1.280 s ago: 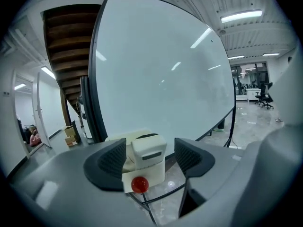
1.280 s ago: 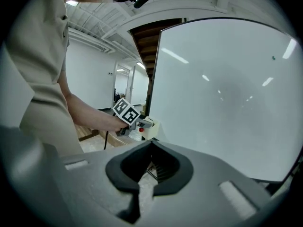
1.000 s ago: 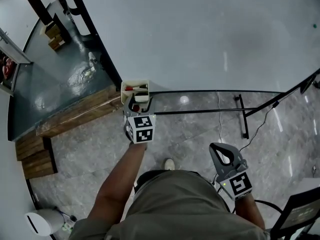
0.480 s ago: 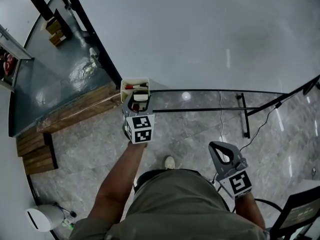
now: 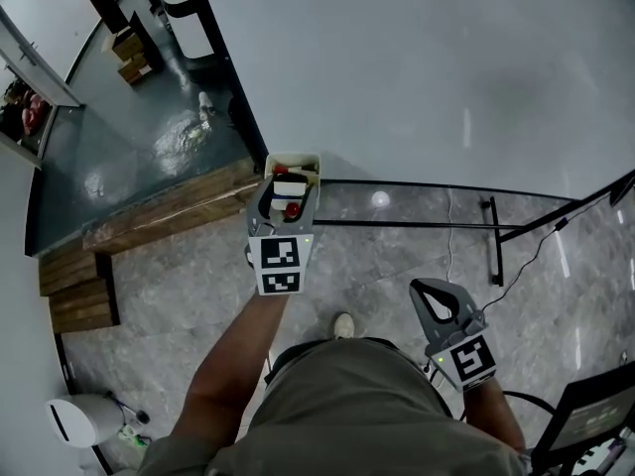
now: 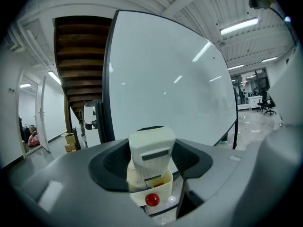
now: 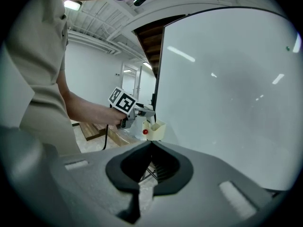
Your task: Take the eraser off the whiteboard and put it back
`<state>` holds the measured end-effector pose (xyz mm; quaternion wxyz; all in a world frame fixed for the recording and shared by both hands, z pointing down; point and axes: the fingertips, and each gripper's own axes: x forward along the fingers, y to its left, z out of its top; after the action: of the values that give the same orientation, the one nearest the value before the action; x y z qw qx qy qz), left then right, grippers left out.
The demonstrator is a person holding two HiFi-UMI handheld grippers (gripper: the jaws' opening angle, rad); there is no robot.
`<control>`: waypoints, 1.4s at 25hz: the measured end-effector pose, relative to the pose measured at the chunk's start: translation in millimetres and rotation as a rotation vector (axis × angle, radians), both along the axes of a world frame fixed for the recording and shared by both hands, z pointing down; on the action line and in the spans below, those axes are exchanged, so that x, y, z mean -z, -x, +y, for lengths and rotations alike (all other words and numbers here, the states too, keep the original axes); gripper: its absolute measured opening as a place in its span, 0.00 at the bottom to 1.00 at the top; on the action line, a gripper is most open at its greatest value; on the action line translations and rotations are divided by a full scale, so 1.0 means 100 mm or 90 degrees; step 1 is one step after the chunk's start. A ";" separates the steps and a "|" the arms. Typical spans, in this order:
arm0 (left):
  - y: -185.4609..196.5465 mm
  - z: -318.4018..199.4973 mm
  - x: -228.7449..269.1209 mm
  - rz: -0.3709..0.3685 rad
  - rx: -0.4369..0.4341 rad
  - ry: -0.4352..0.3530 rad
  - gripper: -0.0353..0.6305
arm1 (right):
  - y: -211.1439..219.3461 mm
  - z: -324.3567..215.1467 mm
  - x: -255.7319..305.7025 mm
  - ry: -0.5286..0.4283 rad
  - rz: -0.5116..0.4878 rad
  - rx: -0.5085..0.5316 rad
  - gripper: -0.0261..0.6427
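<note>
Now the left gripper (image 6: 152, 161) is clamping the eraser (image 6: 151, 143) between wide-spread jaws, holding it upright right over the holder (image 6: 163, 193) on the whiteboard (image 6: 165, 79). Well away from the holder, the right gripper (image 7: 151, 143) is hanging empty, jaws pressed together.

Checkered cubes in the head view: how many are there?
2. One cube rides on the left gripper, which holds the eraser by the whiteboard. The other cube is on the right gripper, at lower right. No others show.
</note>
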<state>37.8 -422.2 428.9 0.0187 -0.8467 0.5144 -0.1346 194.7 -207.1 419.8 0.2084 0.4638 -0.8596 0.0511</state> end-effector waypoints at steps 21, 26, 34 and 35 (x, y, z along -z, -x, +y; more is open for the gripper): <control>1.59 1.68 1.64 0.102 -0.087 -0.107 0.46 | 1.78 0.46 0.05 -0.019 -0.014 0.101 0.04; 2.08 2.16 1.82 0.114 -0.102 -0.104 0.46 | 2.21 0.70 0.14 -0.027 -0.004 0.121 0.04; 2.76 2.85 1.89 0.132 -0.128 -0.099 0.46 | 2.73 1.12 0.16 -0.016 0.010 0.116 0.04; 2.78 2.90 1.89 0.134 -0.132 -0.098 0.46 | 2.76 1.14 0.16 -0.014 0.010 0.115 0.04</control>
<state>-240.5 -132.2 240.0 0.0434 -0.9006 0.4324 -0.0023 -81.4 -92.7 404.0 0.2134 0.3867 -0.8970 0.0189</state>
